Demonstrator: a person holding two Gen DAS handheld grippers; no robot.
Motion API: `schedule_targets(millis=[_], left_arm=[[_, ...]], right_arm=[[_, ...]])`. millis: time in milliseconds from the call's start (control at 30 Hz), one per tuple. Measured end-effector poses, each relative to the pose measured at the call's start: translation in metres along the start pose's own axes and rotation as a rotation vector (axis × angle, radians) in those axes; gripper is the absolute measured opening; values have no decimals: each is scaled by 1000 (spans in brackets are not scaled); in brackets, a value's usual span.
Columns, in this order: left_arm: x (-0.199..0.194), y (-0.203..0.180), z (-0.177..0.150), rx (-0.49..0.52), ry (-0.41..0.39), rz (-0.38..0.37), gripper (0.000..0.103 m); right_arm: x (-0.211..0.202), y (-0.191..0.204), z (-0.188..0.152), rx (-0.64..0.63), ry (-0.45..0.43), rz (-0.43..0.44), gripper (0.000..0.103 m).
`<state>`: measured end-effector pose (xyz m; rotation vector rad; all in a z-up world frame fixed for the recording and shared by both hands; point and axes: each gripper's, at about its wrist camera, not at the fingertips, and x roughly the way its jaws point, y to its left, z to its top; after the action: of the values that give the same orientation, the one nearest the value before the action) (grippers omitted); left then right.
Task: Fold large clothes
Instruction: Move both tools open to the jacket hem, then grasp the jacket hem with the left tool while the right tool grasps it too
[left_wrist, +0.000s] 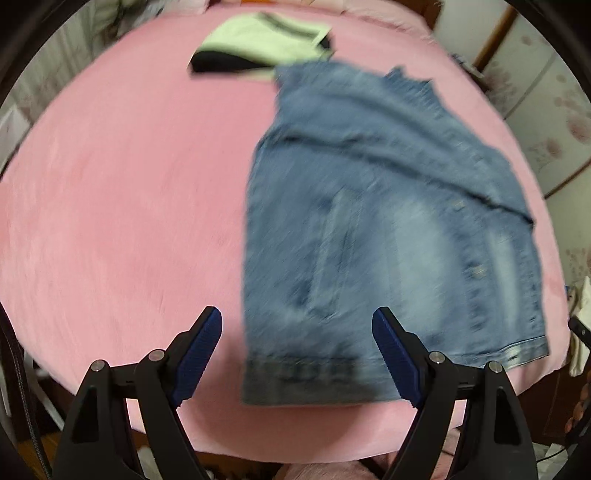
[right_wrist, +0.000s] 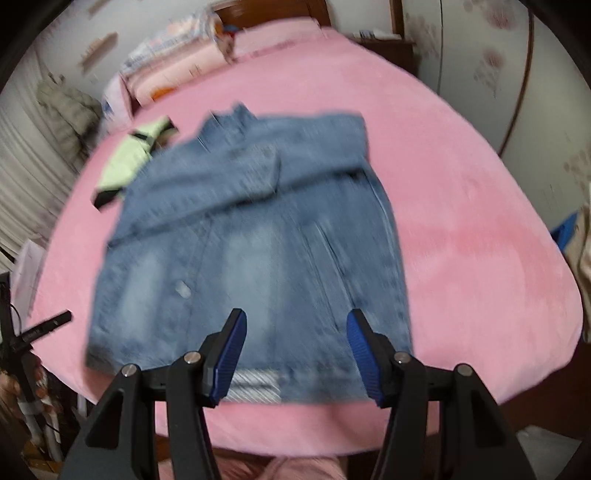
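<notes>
Jacket (right_wrist: 251, 258): sleeves folded in, flat on bed (right_wrist: 461, 221).
Left gripper (left_wrist: 297, 354), right gripper (right_wrist: 295, 354): both spread, empty, above hem (right_wrist: 255, 387).
Advice: pinch hem corners evenly.

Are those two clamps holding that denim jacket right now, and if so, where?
No. Both the left gripper and the right gripper are open above the jacket's hem, with nothing pinched.

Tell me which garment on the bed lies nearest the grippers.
The blue denim jacket, spread flat with its hem at the bed's near edge, right below both open grippers. The pale green and black garment lies folded farther back, past the jacket's collar.
</notes>
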<state>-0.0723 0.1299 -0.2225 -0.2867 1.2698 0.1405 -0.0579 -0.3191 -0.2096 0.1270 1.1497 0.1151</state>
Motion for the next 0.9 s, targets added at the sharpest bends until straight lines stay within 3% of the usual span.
schedule_targets(millis=[133, 300, 700, 900], left_arm=[[28, 25, -19, -55, 63, -33, 82], [48, 43, -32, -94, 100, -57, 82], [62, 55, -39, -102, 89, -132, 90], [62, 46, -39, -63, 119, -181, 90]], right_arm=[[25, -29, -21, 34, 79, -45, 56], [40, -59, -33, 93, 109, -51, 56], [77, -102, -47, 231, 170, 113, 57], [86, -108, -46, 258, 209, 152, 58]])
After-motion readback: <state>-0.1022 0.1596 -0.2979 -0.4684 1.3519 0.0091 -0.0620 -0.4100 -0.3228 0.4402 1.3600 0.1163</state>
